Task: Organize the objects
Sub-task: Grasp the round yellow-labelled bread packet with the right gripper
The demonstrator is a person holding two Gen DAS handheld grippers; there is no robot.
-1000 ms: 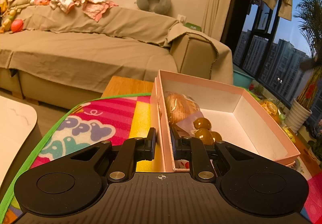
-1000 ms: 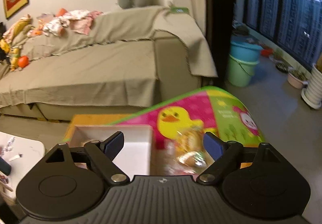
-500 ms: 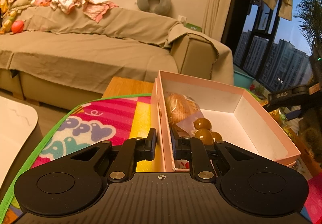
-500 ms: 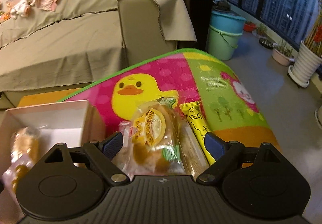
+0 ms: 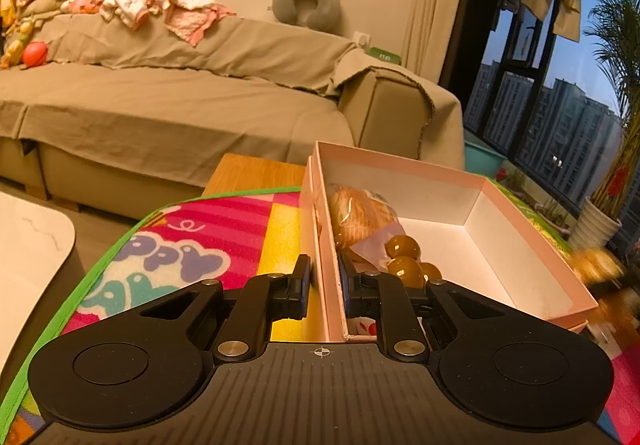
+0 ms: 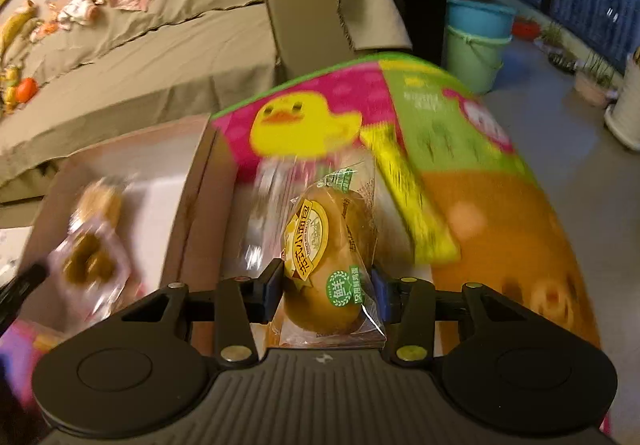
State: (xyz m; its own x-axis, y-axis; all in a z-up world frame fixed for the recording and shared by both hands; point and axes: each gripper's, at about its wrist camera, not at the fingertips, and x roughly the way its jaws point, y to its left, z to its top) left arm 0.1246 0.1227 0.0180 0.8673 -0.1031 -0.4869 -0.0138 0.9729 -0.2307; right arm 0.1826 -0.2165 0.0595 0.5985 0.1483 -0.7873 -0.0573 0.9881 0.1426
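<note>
Wrapped bread bun (image 6: pixel 332 257) in its clear packet, yellow round label and green sticker on the front, is sitting right between the pads of the right gripper (image 6: pixel 326 291), just to the right of the pink box (image 6: pixel 192 213) on the colourful play mat (image 6: pixel 480 229). The jaws have just been closing in on it and both pads are up against the wrapper, so it's grasping the bun. There's a yellow snack packet (image 6: pixel 416 205) lying just right of the bun, pretty blurred.

Left gripper (image 5: pixel 324 285) is clamped on the near left wall of the pink box (image 5: pixel 520 229), one finger outside and one inside. In the box's left end there's another bagged bun (image 5: pixel 360 217) at the far side and a clear pack of round brown balls (image 5: pixel 404 261) nearer, both close to the gripped wall. Rest of the box floor is bare white.

Beyond the mat: a sofa (image 5: pixel 168 113) under a tan cover with clothes (image 5: pixel 160 7) heaped on the backrest, and a grey neck pillow (image 5: pixel 306 5).
</note>
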